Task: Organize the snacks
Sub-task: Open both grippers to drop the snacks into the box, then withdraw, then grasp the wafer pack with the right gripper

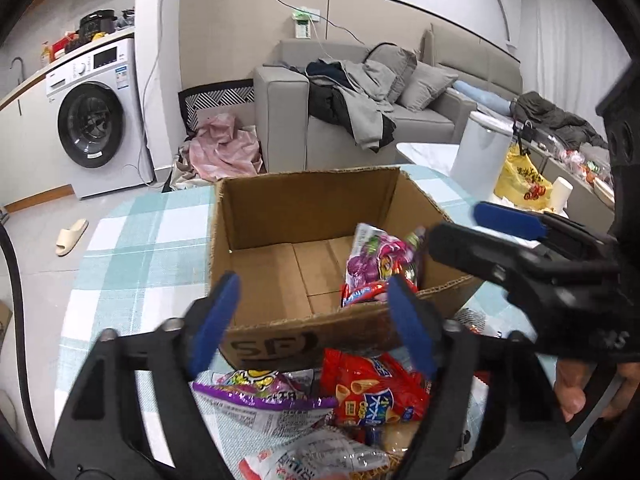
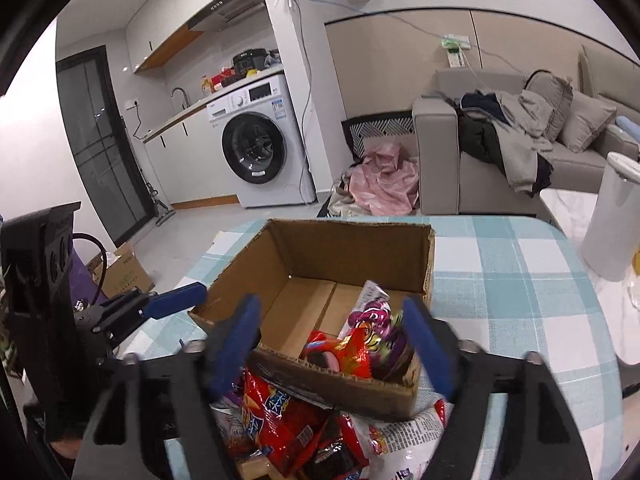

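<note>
An open cardboard box (image 1: 280, 208) (image 2: 340, 244) stands on the checked tablecloth. Inside, at its near right corner, lie a purple snack packet (image 1: 372, 256) (image 2: 376, 320) and a red packet (image 1: 364, 294) (image 2: 340, 352). Before the box is a pile of loose snacks: a red bag (image 1: 376, 392) (image 2: 272, 412), a purple packet (image 1: 260, 392) and a white packet (image 2: 400, 436). My left gripper (image 1: 312, 300) hangs open over the box's near wall, holding nothing. My right gripper (image 2: 332, 316) is open and empty above the same corner.
A white cylindrical bin (image 1: 480, 156) (image 2: 612, 216) stands at the table's right, with a yellow bag (image 1: 520, 180) and a paper cup (image 1: 562, 192) beyond it. The teal checked tablecloth (image 1: 140, 248) stretches left of the box. A sofa and a washing machine stand behind.
</note>
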Tool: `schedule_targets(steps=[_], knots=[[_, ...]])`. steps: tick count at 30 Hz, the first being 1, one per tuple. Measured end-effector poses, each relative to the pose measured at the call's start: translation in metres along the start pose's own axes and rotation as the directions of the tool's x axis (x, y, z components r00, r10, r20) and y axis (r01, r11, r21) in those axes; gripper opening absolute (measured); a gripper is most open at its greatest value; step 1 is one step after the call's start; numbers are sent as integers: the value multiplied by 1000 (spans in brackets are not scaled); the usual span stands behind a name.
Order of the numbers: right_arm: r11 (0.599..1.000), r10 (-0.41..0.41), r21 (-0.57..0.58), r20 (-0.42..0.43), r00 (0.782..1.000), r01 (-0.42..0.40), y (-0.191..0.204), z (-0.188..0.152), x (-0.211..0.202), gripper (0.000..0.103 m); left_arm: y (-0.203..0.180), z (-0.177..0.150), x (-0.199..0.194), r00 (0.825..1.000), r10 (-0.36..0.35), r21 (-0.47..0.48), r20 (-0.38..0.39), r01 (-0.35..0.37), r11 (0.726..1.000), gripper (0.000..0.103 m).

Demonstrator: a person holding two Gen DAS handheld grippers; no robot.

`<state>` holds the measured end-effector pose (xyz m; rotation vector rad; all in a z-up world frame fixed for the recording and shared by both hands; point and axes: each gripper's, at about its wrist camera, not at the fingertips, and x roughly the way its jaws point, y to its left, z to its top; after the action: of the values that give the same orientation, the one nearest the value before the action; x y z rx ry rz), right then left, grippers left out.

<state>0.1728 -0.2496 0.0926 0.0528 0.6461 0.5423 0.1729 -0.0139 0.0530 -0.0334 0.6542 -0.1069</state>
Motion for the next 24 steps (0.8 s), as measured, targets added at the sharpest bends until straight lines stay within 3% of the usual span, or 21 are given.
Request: schedule_targets(steps=[1, 3, 7, 24], knots=[[1000, 4, -5, 11, 1000, -4, 0, -2, -5, 101, 1, -2, -5, 1000, -2, -4, 12, 2, 1000, 82], [1000, 13, -13, 3, 1000, -13, 1, -5, -11, 102, 2, -4, -14, 1000, 6, -7, 23, -6, 1000, 85], [1000, 7, -26, -23, 1000, -8, 3, -12, -21, 103, 3, -11, -30, 999, 37, -6, 32, -37, 999, 102], [999, -14, 42, -49, 999, 16, -7, -61, -56, 103, 13, -62, -84, 997, 67, -49, 31, -66, 997, 102]])
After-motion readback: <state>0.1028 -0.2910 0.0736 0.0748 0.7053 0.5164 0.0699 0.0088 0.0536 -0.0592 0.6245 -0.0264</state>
